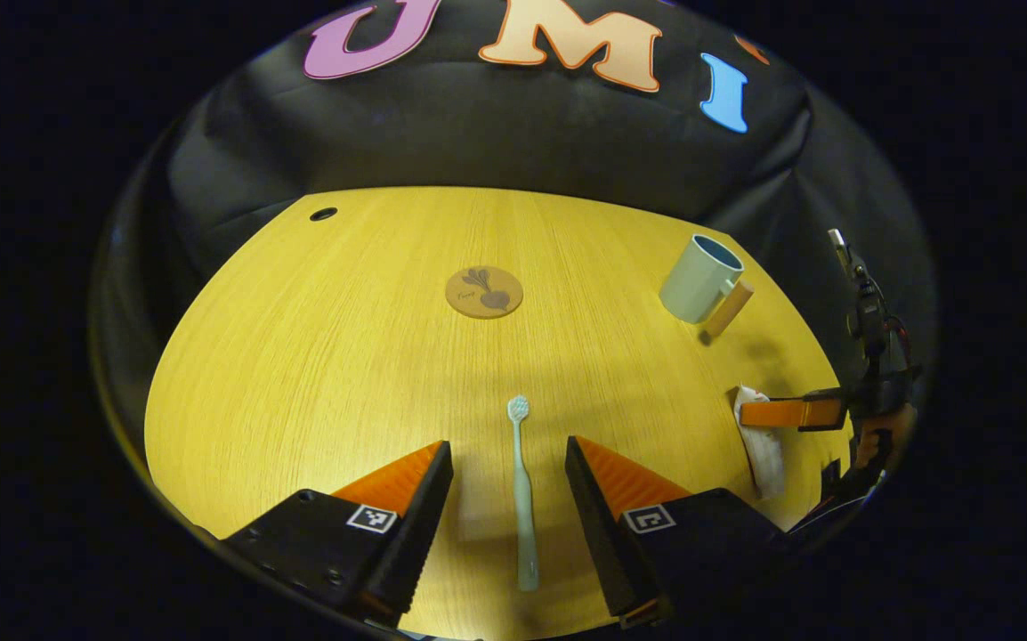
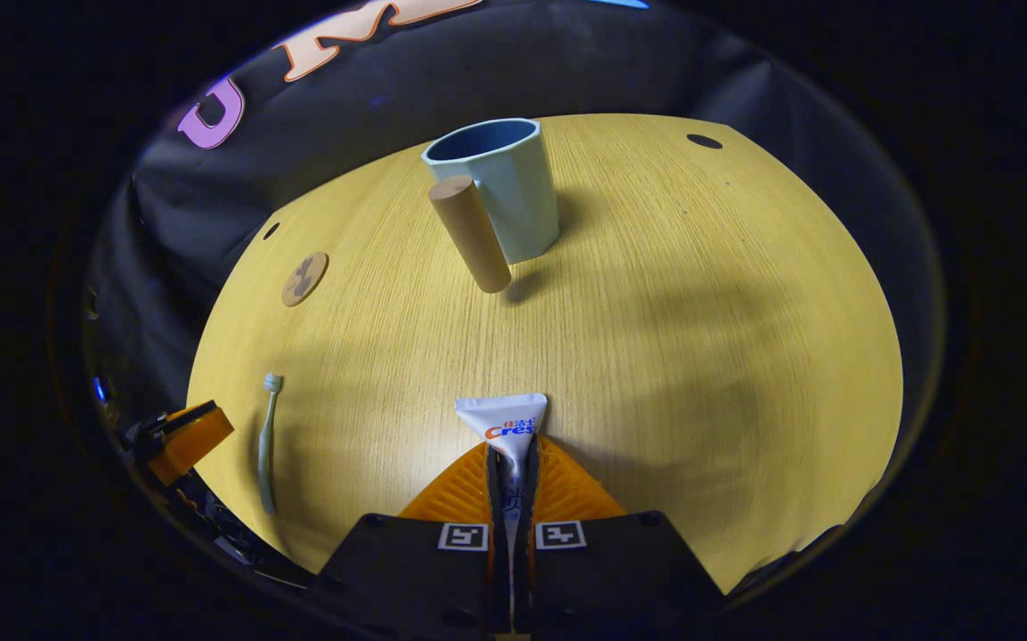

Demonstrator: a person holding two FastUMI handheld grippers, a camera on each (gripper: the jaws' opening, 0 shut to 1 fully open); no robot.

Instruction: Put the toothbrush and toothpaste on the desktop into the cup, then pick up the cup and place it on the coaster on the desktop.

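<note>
Left gripper (image 1: 509, 499): at the bottom of the left gripper view, its two fingers stand wide apart, one on each side of the toothbrush, and neither finger touches it.
Toothbrush (image 1: 522, 494): it lies flat on the wooden desktop (image 1: 327, 356), in the lower middle of the frame. Its long axis runs almost straight up the picture; the bristle head is at the upper end and points toward the coaster, and the handle end comes toward the camera, between the fingers. In the right gripper view the toothbrush (image 2: 267, 441) lies at the lower left, head up, just beside the left gripper (image 2: 182, 438).
Right gripper (image 2: 511, 472): at the bottom of the right gripper view, its fingers are pressed together on the toothpaste tube (image 2: 505, 427). In the left gripper view the right gripper (image 1: 789, 412) is at the right edge, on the tube (image 1: 761, 445).
Toothpaste tube: its long axis goes along the fingers; the flat crimped end points up the frame, toward the cup, and sticks out past the fingertips. I cannot tell if the tube is lifted from the desktop.
Cup (image 2: 500, 187): pale green, upright, open mouth up, in the upper middle of the right gripper view. Its brown wooden handle (image 2: 469, 233) slants down toward the camera. In the left gripper view the cup (image 1: 700, 278) is at the upper right.
Coaster (image 1: 484, 292): round, brown, flat on the desktop, above the toothbrush head and well apart from the cup.
</note>
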